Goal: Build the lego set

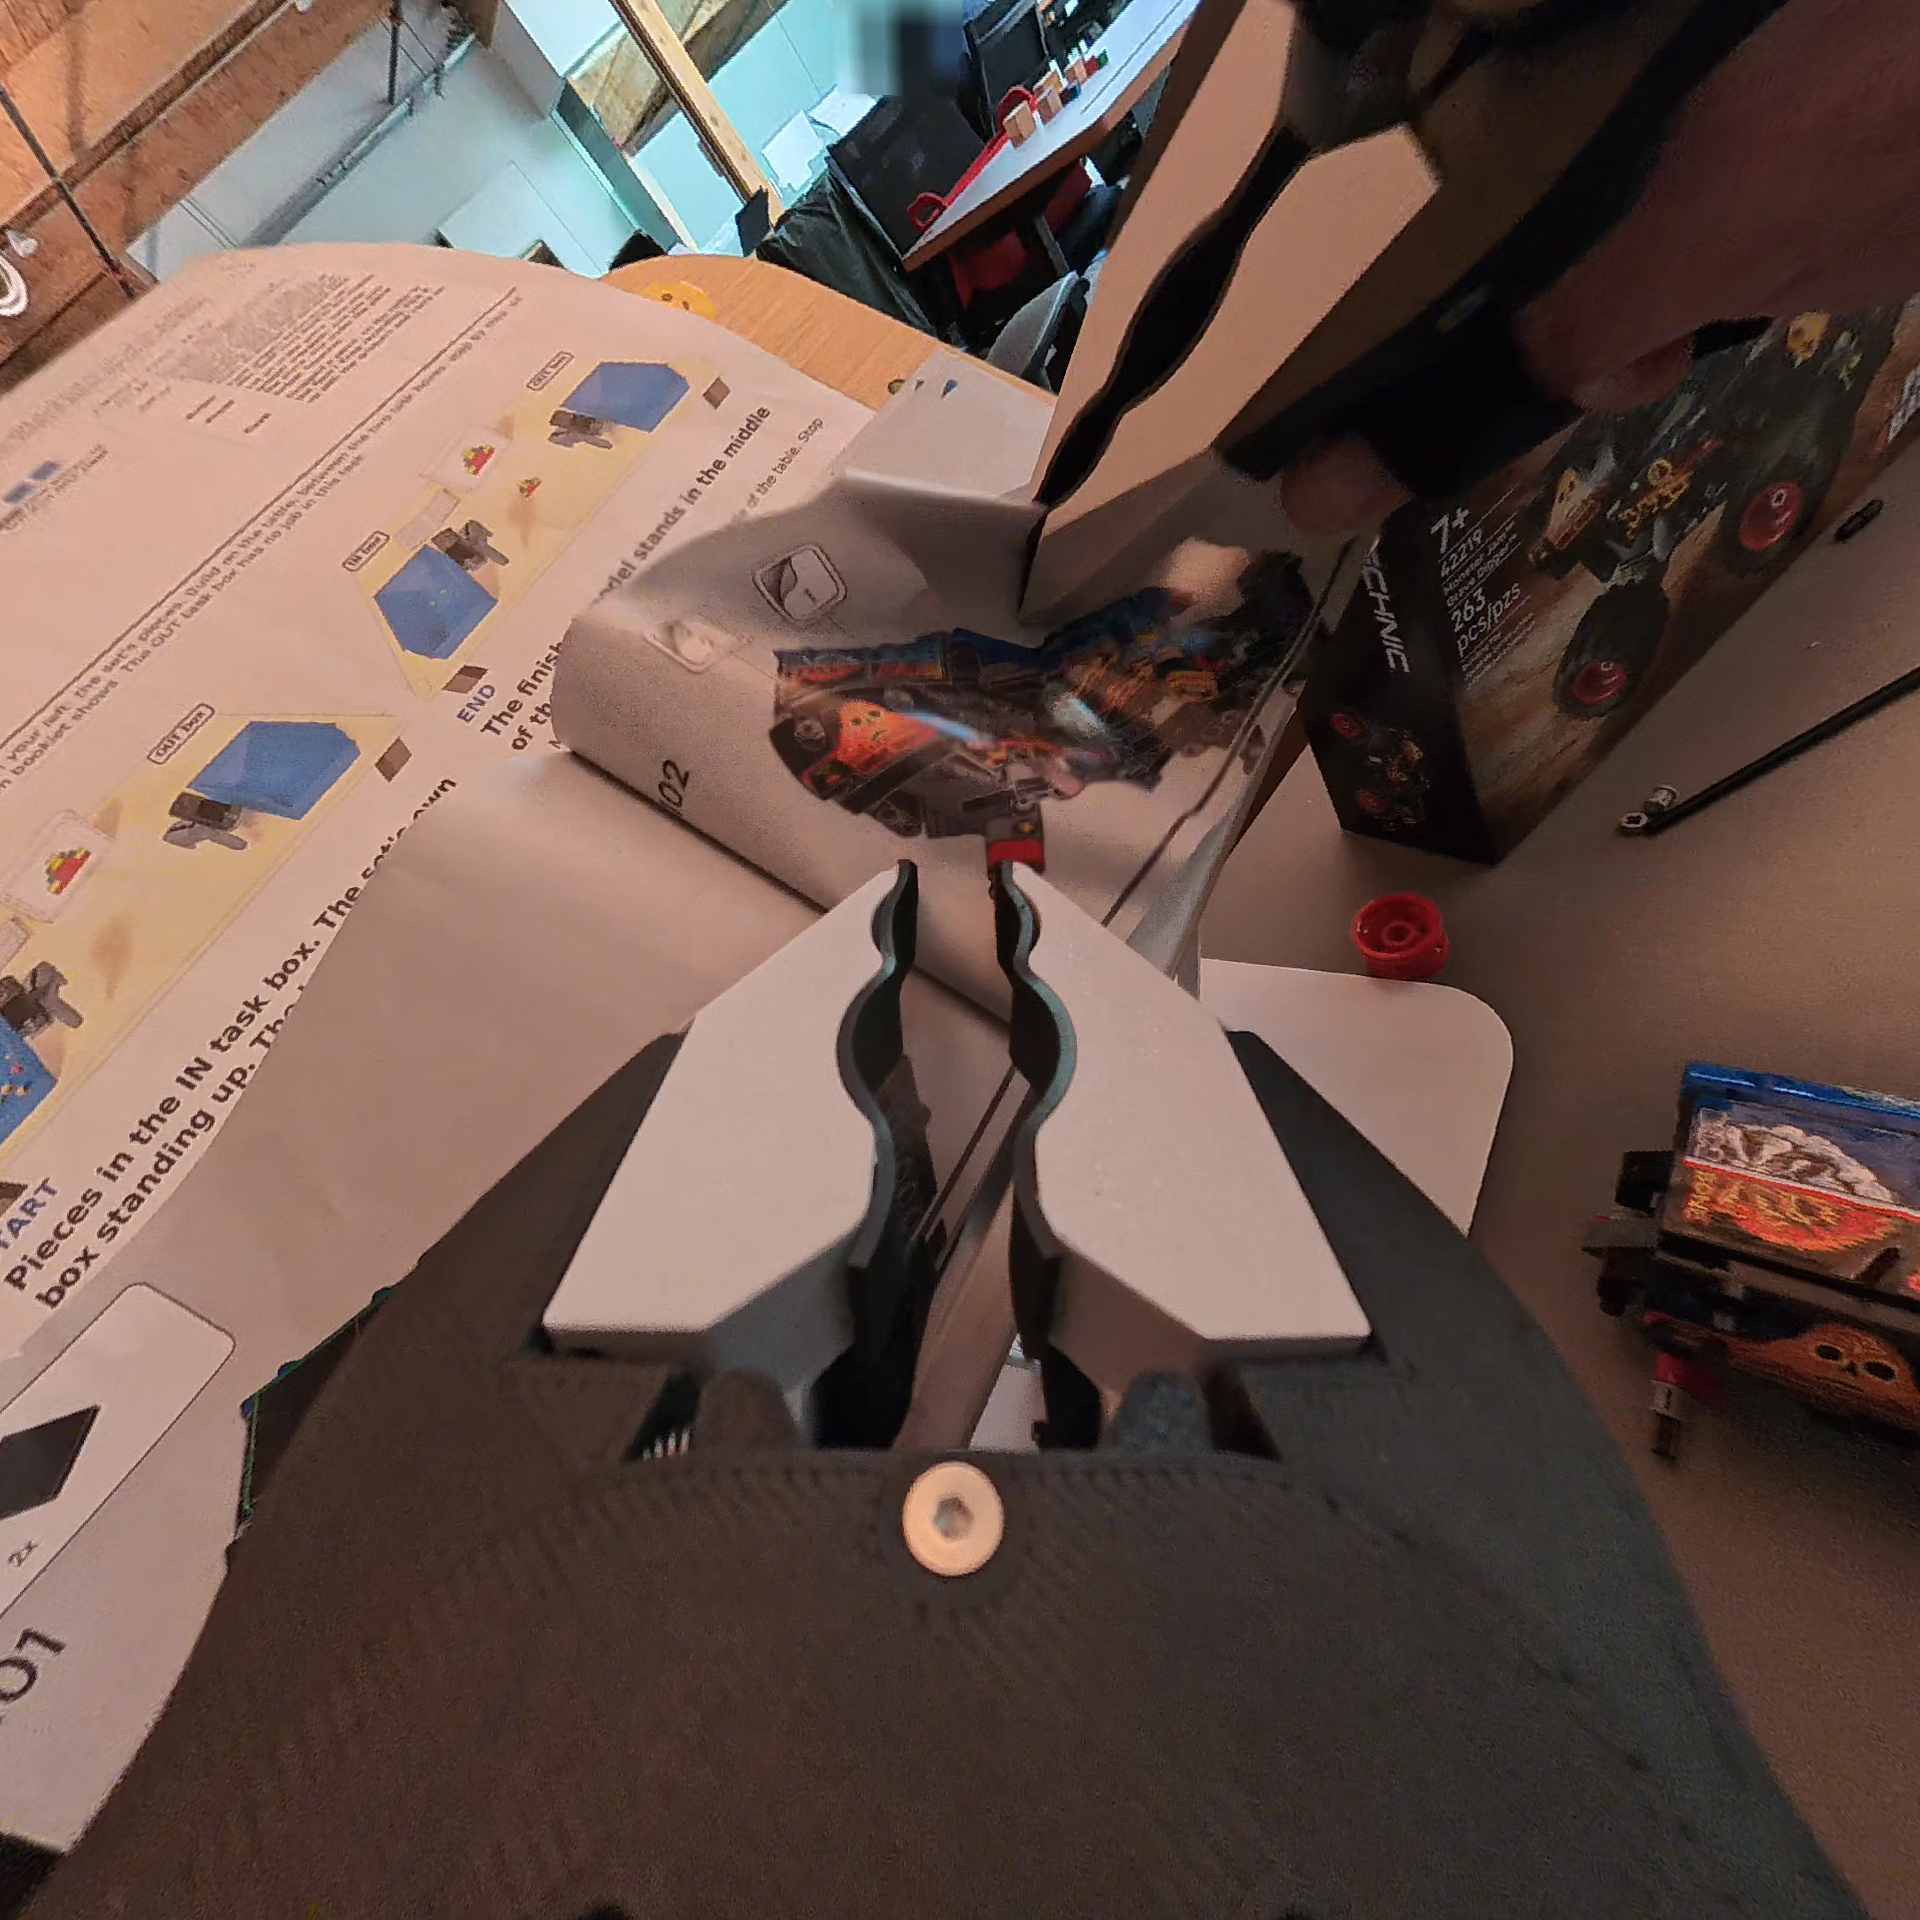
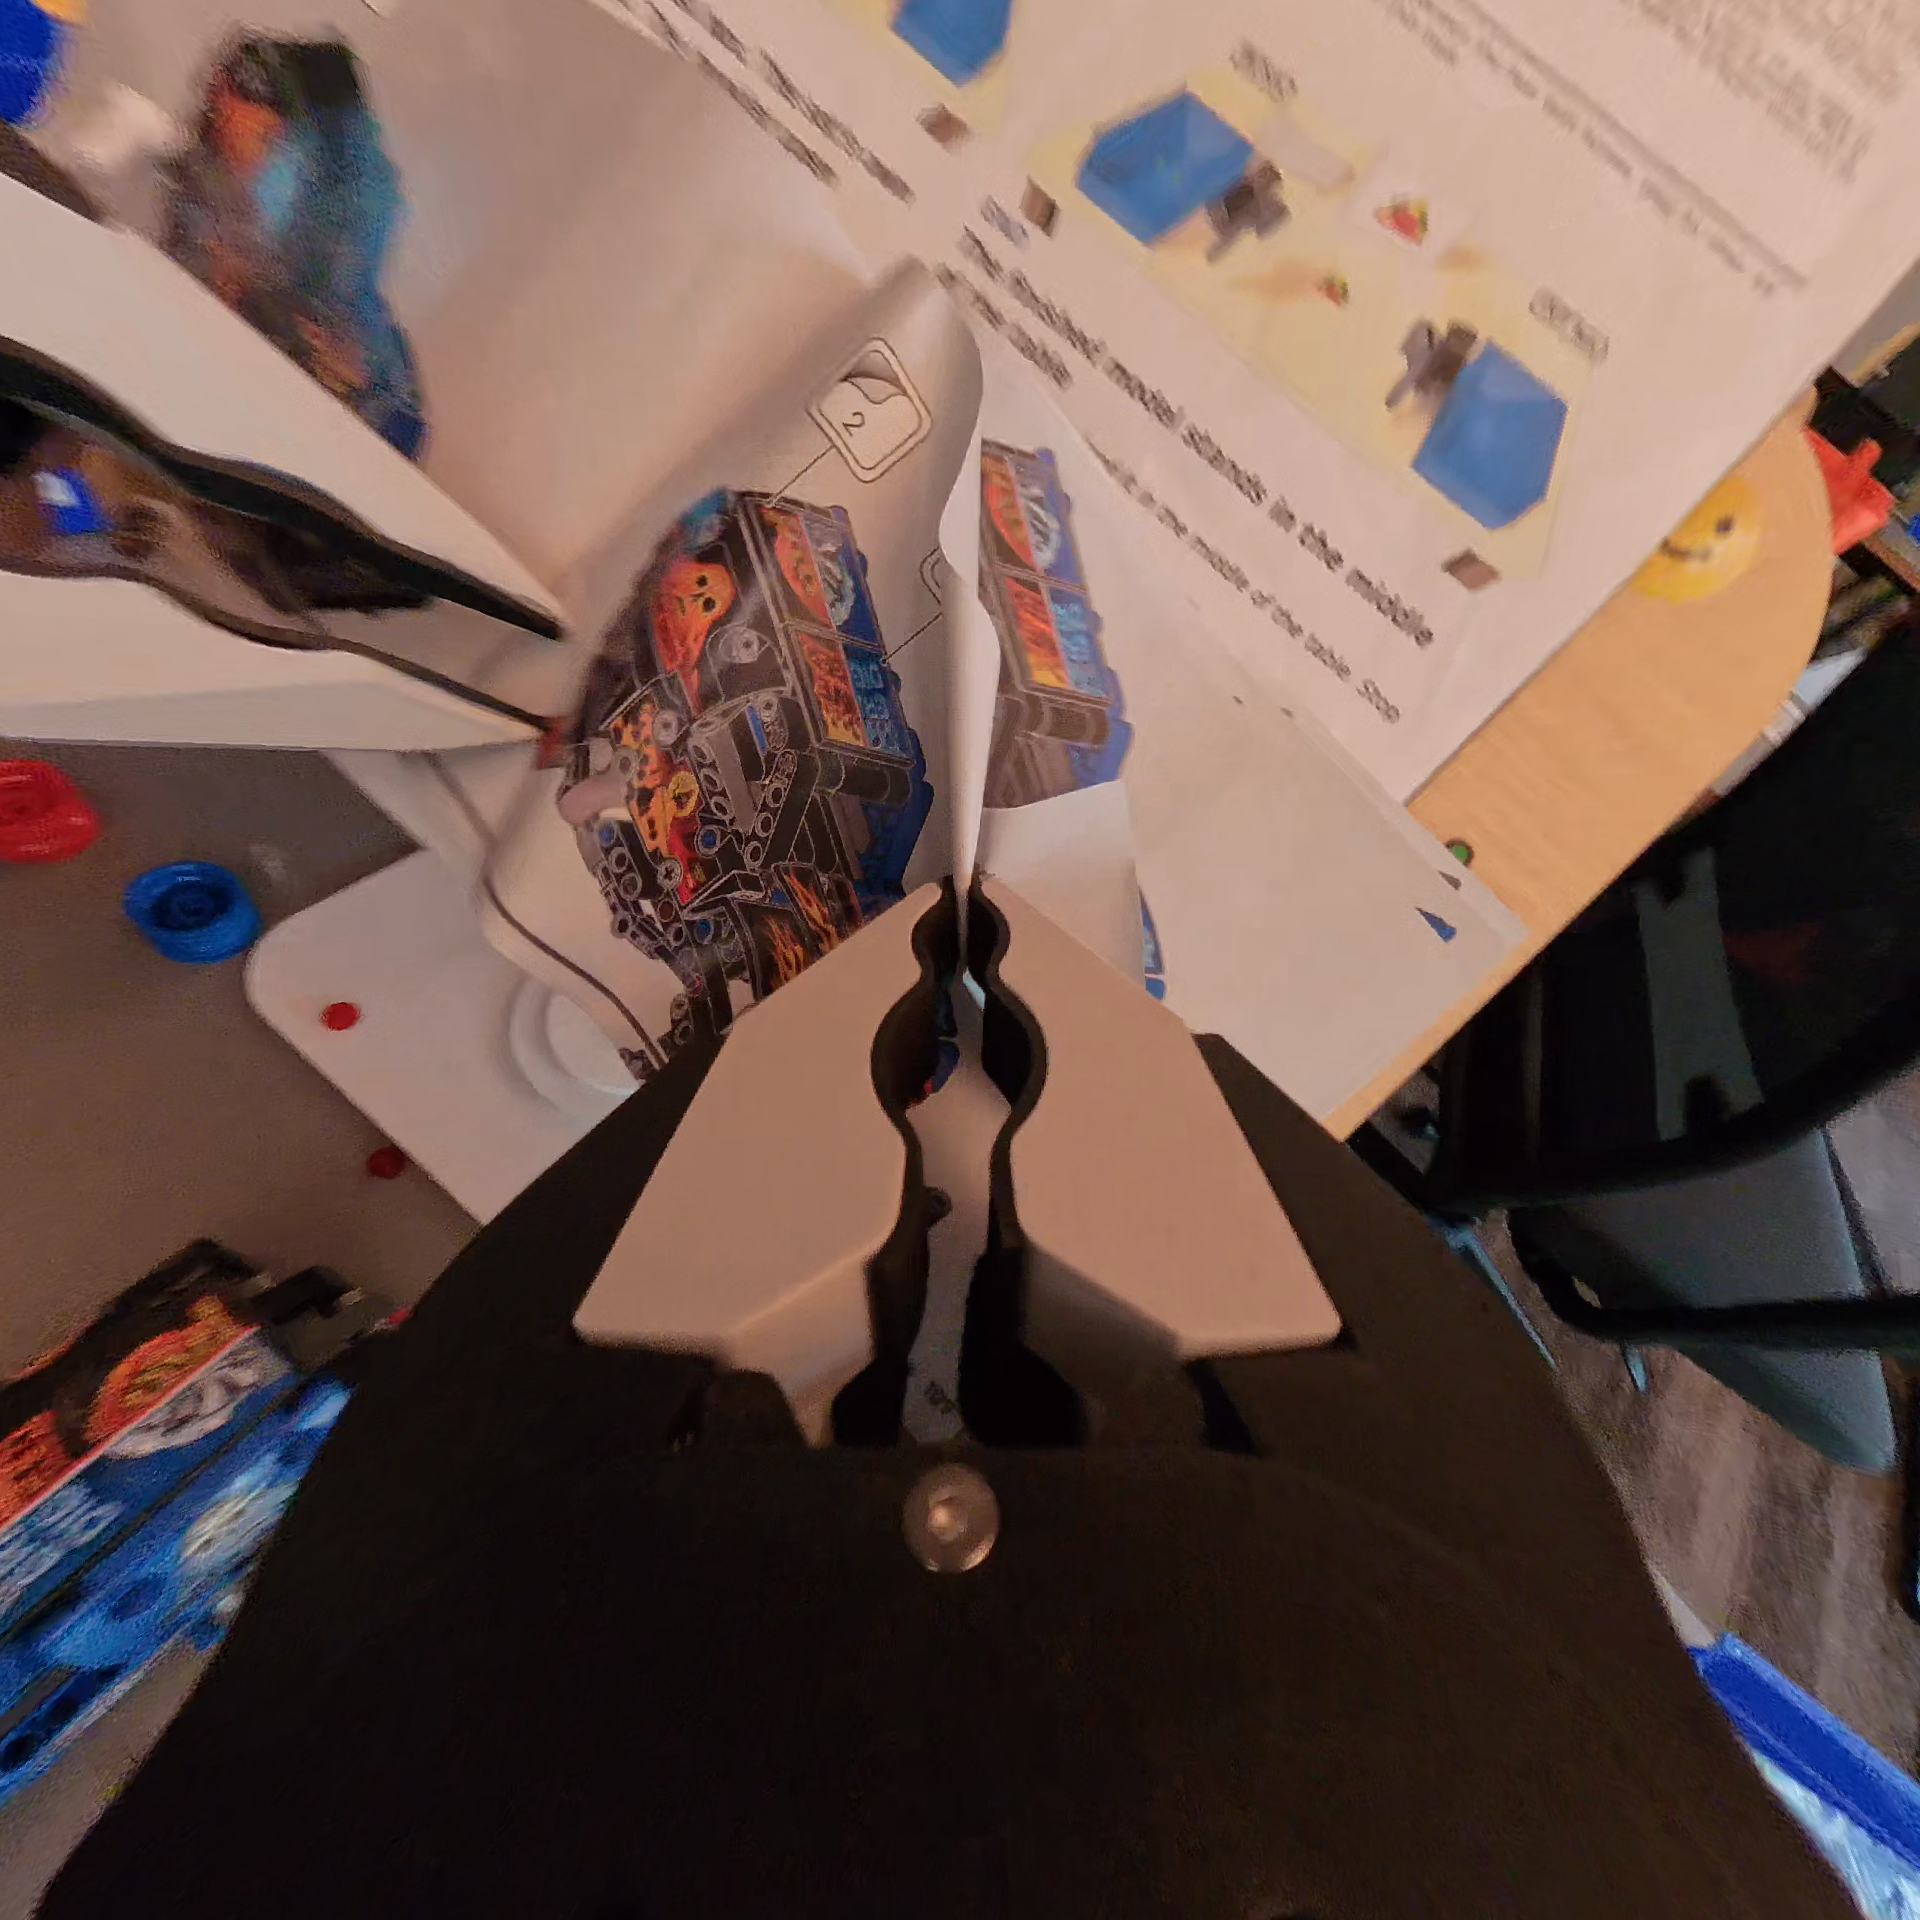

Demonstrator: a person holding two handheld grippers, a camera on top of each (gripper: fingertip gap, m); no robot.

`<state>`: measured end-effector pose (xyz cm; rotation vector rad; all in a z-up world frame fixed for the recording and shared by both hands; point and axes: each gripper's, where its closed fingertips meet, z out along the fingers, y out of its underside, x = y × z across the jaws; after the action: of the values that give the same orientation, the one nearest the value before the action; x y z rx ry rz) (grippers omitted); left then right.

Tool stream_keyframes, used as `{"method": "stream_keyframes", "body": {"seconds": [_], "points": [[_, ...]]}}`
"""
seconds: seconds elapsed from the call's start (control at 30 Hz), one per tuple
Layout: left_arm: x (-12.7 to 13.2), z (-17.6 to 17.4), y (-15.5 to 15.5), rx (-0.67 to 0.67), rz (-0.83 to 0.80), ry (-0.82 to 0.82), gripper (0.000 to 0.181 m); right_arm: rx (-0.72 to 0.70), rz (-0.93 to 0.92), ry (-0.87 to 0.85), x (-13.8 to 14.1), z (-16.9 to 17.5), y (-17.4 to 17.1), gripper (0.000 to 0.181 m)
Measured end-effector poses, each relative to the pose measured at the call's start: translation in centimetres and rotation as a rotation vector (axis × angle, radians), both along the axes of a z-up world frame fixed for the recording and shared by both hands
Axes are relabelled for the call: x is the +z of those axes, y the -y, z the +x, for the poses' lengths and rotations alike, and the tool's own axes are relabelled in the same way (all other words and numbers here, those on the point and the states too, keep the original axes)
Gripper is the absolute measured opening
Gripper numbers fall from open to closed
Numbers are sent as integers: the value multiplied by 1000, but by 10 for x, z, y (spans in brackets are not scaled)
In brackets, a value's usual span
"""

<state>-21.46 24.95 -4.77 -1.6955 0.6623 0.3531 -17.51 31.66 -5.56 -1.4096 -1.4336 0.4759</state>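
Note:
The open instruction booklet (image 1: pixel 727 935) lies under both grippers. Its raised page (image 1: pixel 935 686) shows a printed picture of the truck model. My right gripper (image 2: pixel 961 888) is shut on the edge of a booklet page (image 2: pixel 961 623), which stands up between its pads; it also shows in the left wrist view (image 1: pixel 1039 520) pinching that page. My left gripper (image 1: pixel 956 878) hovers over the booklet with its fingers a little apart and nothing between the pads. A small red and grey piece (image 1: pixel 1016 842) shows just past its right fingertip. The left gripper also shows in the right wrist view (image 2: pixel 540 675).
The set's box (image 1: pixel 1610 623) stands at the right. A red wheel hub (image 1: pixel 1401 935) and a black rod (image 1: pixel 1766 758) lie near it, and the partly built truck (image 1: pixel 1787 1247) lies closer. A blue hub (image 2: pixel 192 909) lies beside the white stand base (image 2: pixel 395 997). A printed task sheet (image 1: pixel 260 623) lies to the left.

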Motion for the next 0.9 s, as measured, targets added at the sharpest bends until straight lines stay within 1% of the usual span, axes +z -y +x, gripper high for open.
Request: {"method": "stream_keyframes", "body": {"seconds": [0.07, 0.1, 0.17, 0.27, 0.3, 0.33, 0.37, 0.4, 0.43, 0.47, 0.5, 0.53, 0.57, 0.6, 0.63, 0.67, 0.73, 0.8, 0.87, 0.9], "points": [[0, -2, 2, 3, -3, 6, 17, 59, -14, -5, 10, 3, 17, 0], [1, -3, 3, 6, -2, 13, 21, 95, -41, 8, 12, 4, 27, 0], [2, 0, 4, -9, 1, 27, 37, 172, -104, 14, 19, 5, 47, 0], [2, 5, 8, -22, 10, 42, 72, 253, -187, -43, 39, -2, 73, 0], [2, 7, 8, -17, 20, 48, 79, 278, -210, -69, 46, -6, 81, 1], [4, 6, 9, -11, 50, 47, 82, 303, -231, -94, 55, -10, 91, 5], [9, 7, 12, -11, 93, 51, 80, 333, -250, -127, 63, -15, 101, 8], [14, 7, 16, -6, 148, 60, 75, 378, -276, -157, 71, -20, 113, 9], [17, 5, 20, 2, 178, 78, 72, 433, -314, -183, 76, -25, 126, 19], [17, 2, 22, 11, 183, 108, 69, 479, -364, -203, 80, -30, 136, 35], [18, -1, 25, 10, 194, 144, 65, 500, -411, -206, 79, -34, 141, 42], [21, -6, 30, 12, 218, 183, 60, 497, -432, -198, 76, -38, 140, 47], [24, -11, 33, 25, 242, 225, 50, 491, -434, -205, 74, -40, 137, 49], [25, -14, 35, 21, 250, 262, 48, 483, -441, -232, 74, -42, 132, 49], [25, -15, 39, 5, 241, 296, 49, 468, -453, -268, 75, -42, 126, 54], [27, -19, 41, 4, 255, 328, 50, 446, -458, -311, 78, -42, 119, 64], [29, -24, 48, -17, 275, 398, 41, 405, -420, -367, 79, -39, 107, 70], [26, -29, 51, -39, 251, 469, 38, 361, -435, -421, 78, -35, 92, 63], [23, -34, 54, -44, 252, 523, 37, 308, -409, -369, 62, -34, 80, 51], [24, -34, 55, -65, 252, 567, 37, 262, -363, -333, 52, -34, 72, 56]]}}
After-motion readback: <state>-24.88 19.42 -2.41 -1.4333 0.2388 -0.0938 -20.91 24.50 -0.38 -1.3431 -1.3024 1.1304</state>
